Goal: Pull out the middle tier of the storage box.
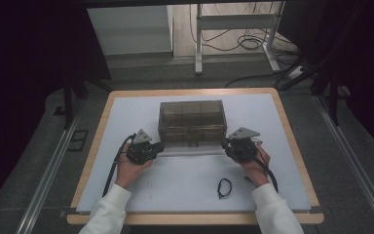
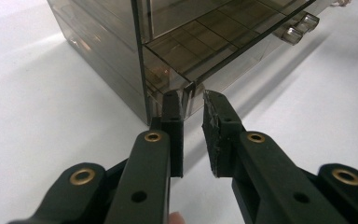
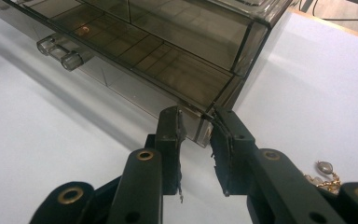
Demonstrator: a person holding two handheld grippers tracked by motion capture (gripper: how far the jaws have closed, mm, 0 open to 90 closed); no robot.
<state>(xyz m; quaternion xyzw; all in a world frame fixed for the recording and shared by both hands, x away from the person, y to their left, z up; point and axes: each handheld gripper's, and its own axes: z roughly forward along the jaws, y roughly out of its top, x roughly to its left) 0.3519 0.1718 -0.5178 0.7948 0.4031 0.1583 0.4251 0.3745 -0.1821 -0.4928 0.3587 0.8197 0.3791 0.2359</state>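
White matting covers your wood-edged table, and the smoky clear plastic drawer box sits mid-table. Your left gripper and right gripper each straddle a near front corner of its slightly pulled-out bottom drawer, jaws narrowly parted, seemingly not clamped. A black cord loop lies near you; gold jewellery waits right. The drawer looks barely started.
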